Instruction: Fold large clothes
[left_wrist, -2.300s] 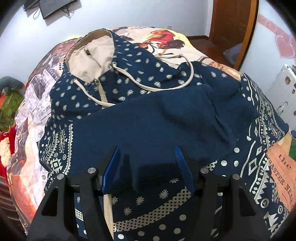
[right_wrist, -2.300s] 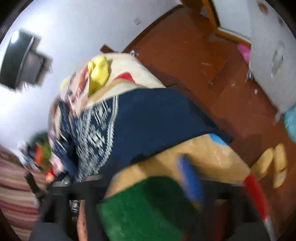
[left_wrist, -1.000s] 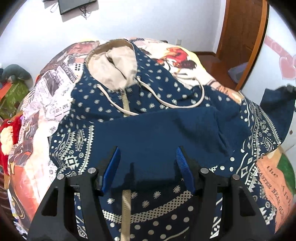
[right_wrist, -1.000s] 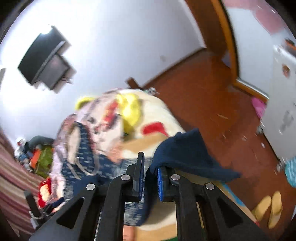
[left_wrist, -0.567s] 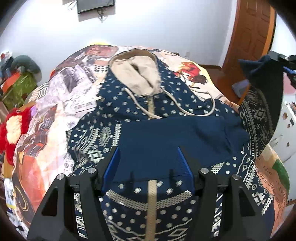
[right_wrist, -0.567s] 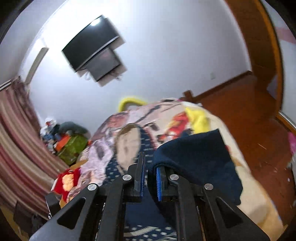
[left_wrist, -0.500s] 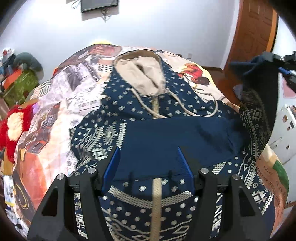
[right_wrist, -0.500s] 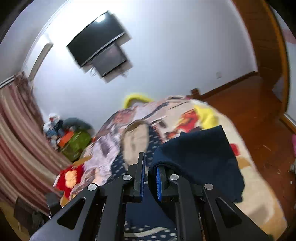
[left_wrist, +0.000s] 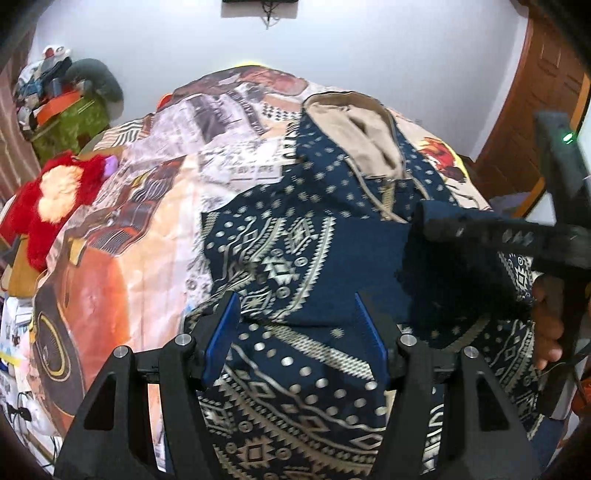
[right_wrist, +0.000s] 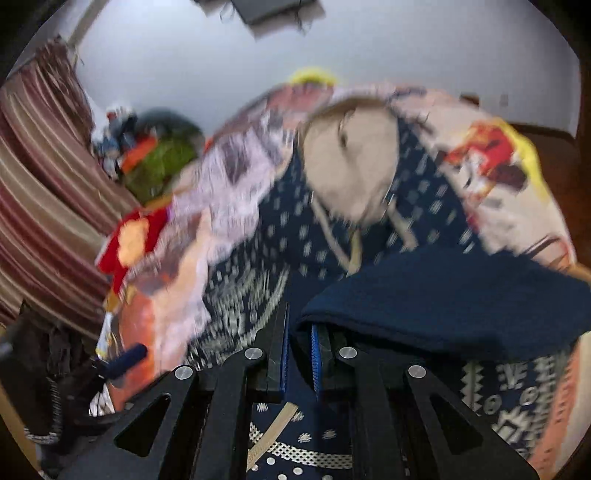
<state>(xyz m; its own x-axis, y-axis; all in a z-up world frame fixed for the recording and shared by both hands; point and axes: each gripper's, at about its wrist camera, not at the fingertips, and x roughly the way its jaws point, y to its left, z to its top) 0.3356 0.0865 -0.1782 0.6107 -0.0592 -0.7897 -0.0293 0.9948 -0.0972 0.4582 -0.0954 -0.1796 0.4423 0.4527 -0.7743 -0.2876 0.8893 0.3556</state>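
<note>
A navy hoodie (left_wrist: 306, 258) with cream patterns lies face up on the bed (left_wrist: 122, 258), its beige-lined hood (left_wrist: 354, 125) toward the far wall. The left gripper (left_wrist: 295, 325) hovers over the lower front of the hoodie, jaws open, nothing between them. The right gripper (right_wrist: 297, 354) has its jaws closed on a plain navy sleeve (right_wrist: 443, 295), which drapes over the right-hand finger and hangs above the hoodie's chest. In the left wrist view the right gripper reaches in from the right edge with a hand (left_wrist: 550, 325) on its grip, the sleeve hanging below its tip. A red plush toy (left_wrist: 51, 203) sits at the bed's left edge. The right wrist view is blurred.
</note>
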